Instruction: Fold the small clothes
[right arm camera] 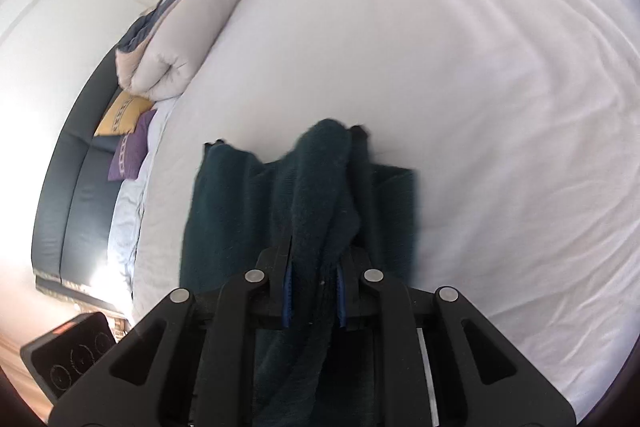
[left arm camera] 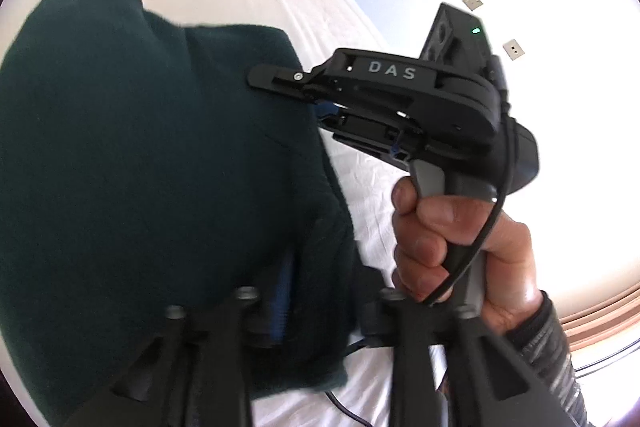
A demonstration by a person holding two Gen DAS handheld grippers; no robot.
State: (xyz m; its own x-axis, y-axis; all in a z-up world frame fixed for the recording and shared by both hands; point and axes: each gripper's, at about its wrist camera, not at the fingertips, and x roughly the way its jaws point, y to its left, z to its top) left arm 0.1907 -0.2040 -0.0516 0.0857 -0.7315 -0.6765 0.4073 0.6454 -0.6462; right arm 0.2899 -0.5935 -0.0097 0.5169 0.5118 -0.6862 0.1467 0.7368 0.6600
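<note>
The right gripper (right arm camera: pixel 312 301) is clamped on a bunched ridge of the dark green cloth (right arm camera: pixel 296 195), blue pads pressing it from both sides. The left gripper (left arm camera: pixel 312 311) stands partly open; the cloth's edge lies between its fingers, but the pads do not seem to press it. The cloth lies on the white bed (right arm camera: pixel 480 87), part flat, part lifted into a hump. I'd say the fold is only midway: one flap is being carried over, with flattening and squaring still to come.
</note>
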